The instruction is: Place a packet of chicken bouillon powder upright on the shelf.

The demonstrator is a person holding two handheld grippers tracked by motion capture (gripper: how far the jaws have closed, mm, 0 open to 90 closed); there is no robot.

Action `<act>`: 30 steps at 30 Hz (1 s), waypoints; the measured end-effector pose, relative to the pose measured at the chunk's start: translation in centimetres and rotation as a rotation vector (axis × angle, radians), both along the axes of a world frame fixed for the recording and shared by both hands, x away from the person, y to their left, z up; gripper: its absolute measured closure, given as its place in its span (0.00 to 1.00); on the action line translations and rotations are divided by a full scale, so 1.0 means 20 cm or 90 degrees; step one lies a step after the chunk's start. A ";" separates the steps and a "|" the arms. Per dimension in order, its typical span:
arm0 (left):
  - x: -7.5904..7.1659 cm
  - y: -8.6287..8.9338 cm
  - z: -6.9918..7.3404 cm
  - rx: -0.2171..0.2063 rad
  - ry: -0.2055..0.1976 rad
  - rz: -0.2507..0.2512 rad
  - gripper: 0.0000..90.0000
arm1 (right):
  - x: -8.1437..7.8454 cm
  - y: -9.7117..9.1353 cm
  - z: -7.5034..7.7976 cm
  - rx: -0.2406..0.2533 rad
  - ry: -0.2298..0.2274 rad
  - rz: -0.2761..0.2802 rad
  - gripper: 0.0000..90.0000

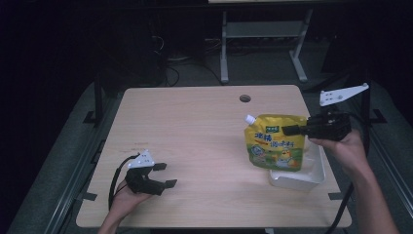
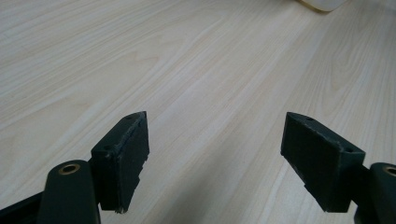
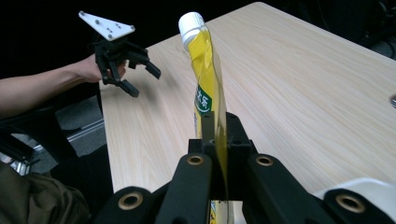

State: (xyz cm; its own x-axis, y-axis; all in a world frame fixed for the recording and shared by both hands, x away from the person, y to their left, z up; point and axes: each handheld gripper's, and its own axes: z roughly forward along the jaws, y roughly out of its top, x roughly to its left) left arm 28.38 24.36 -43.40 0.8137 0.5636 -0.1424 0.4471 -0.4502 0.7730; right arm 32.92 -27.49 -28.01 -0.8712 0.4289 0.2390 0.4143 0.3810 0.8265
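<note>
White tray (image 1: 311,176): near-left part hidden behind yellow spout pouch (image 1: 275,141). Pouch print too small to read in the high view; its lower end is cut off by the bottom edge in the right gripper view, just below the right gripper (image 3: 219,140). Tray there cropped at the corner.

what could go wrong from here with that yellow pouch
The right gripper pinches only the thin top edge of the yellow pouch, so it could slip out or swing. It hangs beside the white tray and might catch the rim. The left gripper is open, far off, giving no support.
</note>
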 end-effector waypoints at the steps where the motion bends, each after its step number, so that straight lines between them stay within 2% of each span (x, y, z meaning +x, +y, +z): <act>1: 0.00 0.00 0.00 -0.001 0.000 0.001 0.26 | -0.01 -0.02 0.00 0.000 0.001 -0.006 1.00; 11: 0.00 0.00 0.00 0.001 0.002 0.002 0.26 | -0.07 -0.18 -0.01 0.005 0.000 -0.051 1.00; 16: 0.00 0.00 -0.01 0.001 0.004 0.001 0.26 | -0.09 -0.23 -0.03 0.005 0.000 -0.065 1.00; 22: 0.00 0.00 -0.01 0.004 0.004 0.000 0.26 | -0.10 -0.28 -0.07 0.006 0.004 -0.083 1.00; 30: 0.00 0.00 -0.01 0.003 0.004 0.002 0.26 | -0.10 -0.29 -0.13 0.011 0.013 -0.092 1.00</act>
